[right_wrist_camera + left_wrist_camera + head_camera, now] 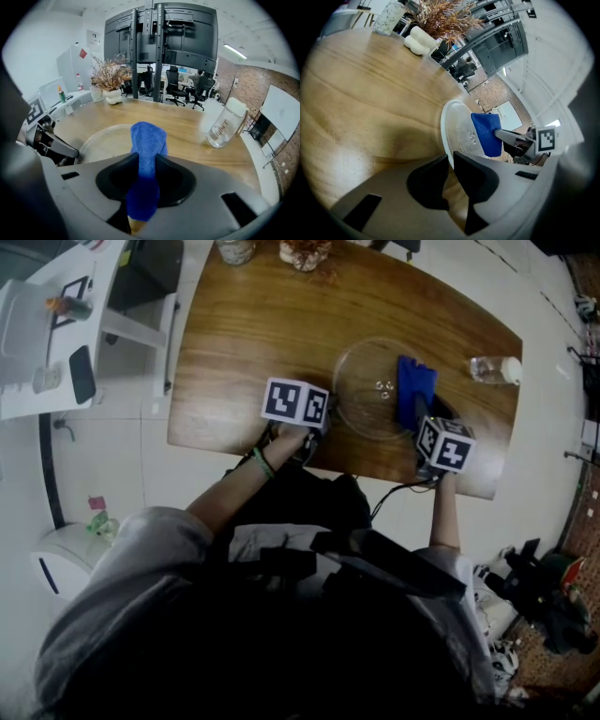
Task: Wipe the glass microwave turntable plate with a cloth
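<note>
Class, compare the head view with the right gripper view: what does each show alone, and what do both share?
Head view only: the person's forearm and the white floor. Right gripper view only: the black screen rack and office chairs. Both: the blue cloth held by the right gripper over the glass plate, and the clear jar.

I am working in an office, by the look of it an open-plan one. Beyond the far side of the wooden table (187,124) stand wheeled office chairs (174,86) and a tall stand carrying big black screens (161,35). To the table's right is a whiteboard (281,112) against a brick wall (234,77). To its left sits a white desk (56,334). A strip light (236,51) runs overhead.
</note>
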`<move>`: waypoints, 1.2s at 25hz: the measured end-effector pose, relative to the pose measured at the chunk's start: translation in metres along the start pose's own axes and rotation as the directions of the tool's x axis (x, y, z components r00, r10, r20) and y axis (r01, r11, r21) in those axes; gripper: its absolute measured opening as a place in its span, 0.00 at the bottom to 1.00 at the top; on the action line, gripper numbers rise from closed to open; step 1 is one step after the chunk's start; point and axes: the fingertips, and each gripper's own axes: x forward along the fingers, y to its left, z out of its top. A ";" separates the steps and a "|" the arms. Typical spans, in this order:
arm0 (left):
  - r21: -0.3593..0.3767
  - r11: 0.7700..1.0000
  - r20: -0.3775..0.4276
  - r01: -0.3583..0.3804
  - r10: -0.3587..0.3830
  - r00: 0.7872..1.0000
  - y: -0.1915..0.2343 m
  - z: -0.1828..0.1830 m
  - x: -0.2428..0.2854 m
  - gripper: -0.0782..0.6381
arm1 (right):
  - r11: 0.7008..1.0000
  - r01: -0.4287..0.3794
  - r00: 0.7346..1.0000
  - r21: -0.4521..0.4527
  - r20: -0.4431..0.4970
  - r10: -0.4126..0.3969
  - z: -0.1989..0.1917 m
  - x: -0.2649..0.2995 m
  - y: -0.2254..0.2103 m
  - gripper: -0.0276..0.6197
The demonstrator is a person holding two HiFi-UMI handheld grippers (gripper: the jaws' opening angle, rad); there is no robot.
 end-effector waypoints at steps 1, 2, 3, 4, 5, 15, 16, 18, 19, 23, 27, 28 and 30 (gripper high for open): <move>-0.001 1.000 0.000 0.001 -0.001 1.000 0.000 0.000 0.000 0.15 | 1.000 -0.027 1.000 -0.008 0.013 0.028 0.003 -0.003 0.014 0.23; -0.002 1.000 -0.001 0.002 -0.002 1.000 -0.001 0.000 0.000 0.15 | 0.998 -0.053 0.998 -0.016 0.025 0.054 0.005 -0.006 0.028 0.23; -0.004 1.000 -0.001 0.003 -0.003 1.000 -0.001 0.000 0.000 0.15 | 0.997 -0.079 0.996 -0.020 0.035 0.080 0.006 -0.010 0.042 0.23; -0.005 1.000 -0.002 0.004 -0.004 1.000 -0.001 0.000 0.000 0.15 | 0.994 -0.107 0.993 -0.013 0.042 0.108 0.006 -0.014 0.056 0.23; -0.005 1.000 -0.003 0.005 -0.005 1.000 -0.002 0.000 0.000 0.15 | 0.990 -0.140 0.989 0.004 0.049 0.140 0.004 -0.017 0.070 0.23; -0.001 1.000 -0.001 0.000 0.000 1.000 0.000 0.000 0.000 0.15 | 0.955 -0.294 0.956 0.039 0.015 0.294 -0.044 -0.021 0.157 0.23; -0.001 1.000 -0.001 0.000 0.000 1.000 0.000 0.000 0.000 0.15 | 0.957 -0.288 0.958 0.042 0.017 0.287 -0.044 -0.021 0.156 0.23; -0.002 1.000 -0.001 -0.002 0.002 1.000 0.000 0.000 0.000 0.15 | 0.958 -0.280 0.960 0.067 0.021 0.279 -0.045 -0.022 0.151 0.23; -0.004 1.000 -0.002 -0.002 0.002 1.000 0.000 0.000 0.000 0.15 | 0.958 -0.276 0.961 0.083 0.024 0.275 -0.046 -0.023 0.148 0.23; -0.001 1.000 -0.002 0.000 0.000 1.000 0.000 0.000 0.000 0.15 | 0.963 -0.231 0.973 0.137 0.034 0.229 -0.052 -0.025 0.125 0.23; -0.001 1.000 -0.001 -0.001 0.001 1.000 0.001 -0.001 0.000 0.15 | 0.968 -0.139 0.990 0.211 0.033 0.135 -0.062 -0.027 0.084 0.23; -0.001 1.000 -0.001 -0.001 0.001 1.000 0.001 0.000 0.000 0.15 | 0.966 -0.118 0.993 0.231 0.031 0.114 -0.064 -0.028 0.072 0.23; 0.001 1.000 -0.003 0.001 -0.001 1.000 0.001 0.000 0.000 0.15 | 0.960 -0.088 0.996 0.266 0.023 0.085 -0.067 -0.028 0.051 0.23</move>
